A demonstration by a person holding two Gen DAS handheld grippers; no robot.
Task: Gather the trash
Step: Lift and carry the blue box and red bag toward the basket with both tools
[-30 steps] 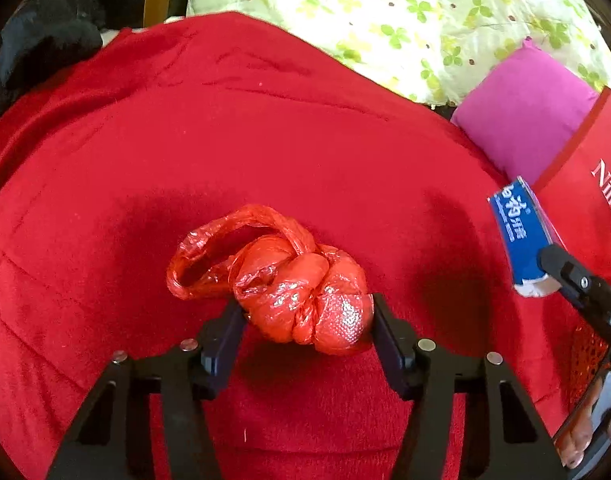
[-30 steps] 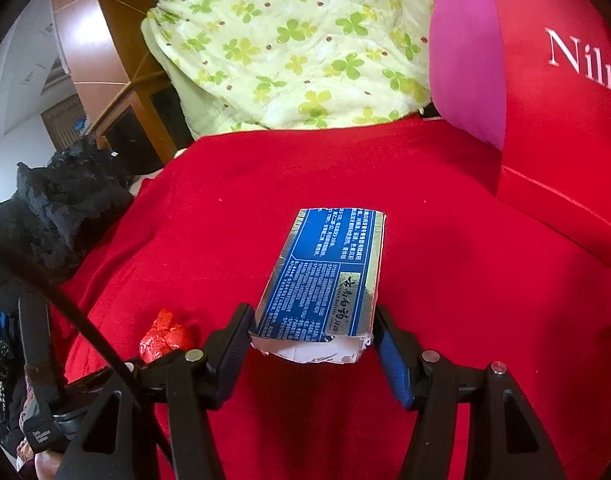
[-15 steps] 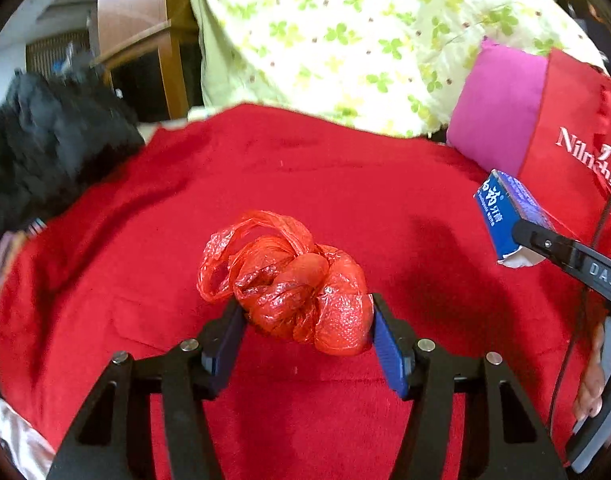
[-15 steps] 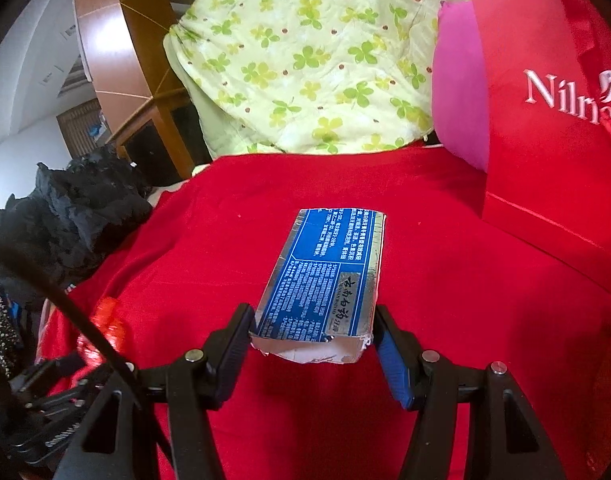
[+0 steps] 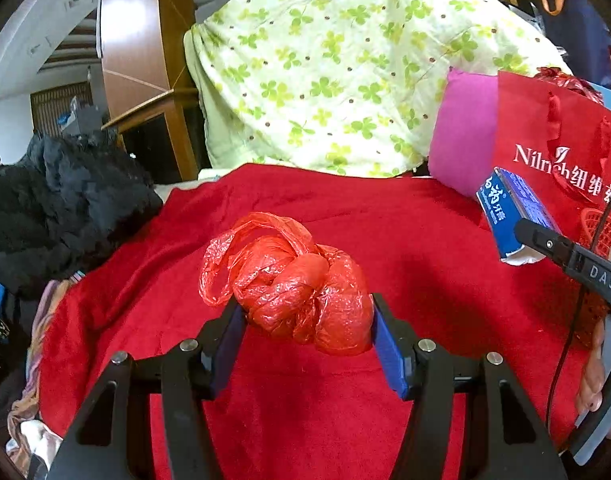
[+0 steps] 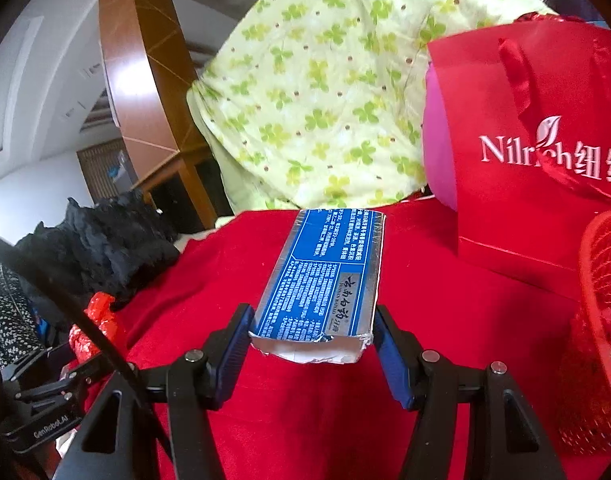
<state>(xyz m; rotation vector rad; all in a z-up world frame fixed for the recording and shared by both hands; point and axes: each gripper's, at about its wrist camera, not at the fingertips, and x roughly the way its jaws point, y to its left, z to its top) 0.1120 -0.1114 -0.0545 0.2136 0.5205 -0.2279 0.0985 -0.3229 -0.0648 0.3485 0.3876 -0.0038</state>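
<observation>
My left gripper point(image 5: 303, 320) is shut on a crumpled red plastic bag point(image 5: 301, 284) and holds it above the red blanket point(image 5: 405, 232). My right gripper point(image 6: 311, 330) is shut on a flattened blue carton point(image 6: 325, 276) with a torn white end, also held off the blanket. The carton also shows at the right of the left wrist view point(image 5: 513, 216), with the right gripper point(image 5: 537, 240) on it. The red bag shows small at the left of the right wrist view point(image 6: 97, 324). A red mesh basket point(image 6: 601, 280) stands at the right edge.
A red paper gift bag point(image 6: 537, 152) stands at the right beside a pink cushion point(image 5: 461, 136). A green floral quilt point(image 5: 337, 64) is piled at the back. Black fluffy clothing point(image 5: 57, 208) lies at the left. A wooden headboard point(image 5: 141, 40) rises behind.
Both grippers have lifted with their loads and tilted up, so more of the room and the gift bag shows. The red mesh basket has come into the right wrist view.
</observation>
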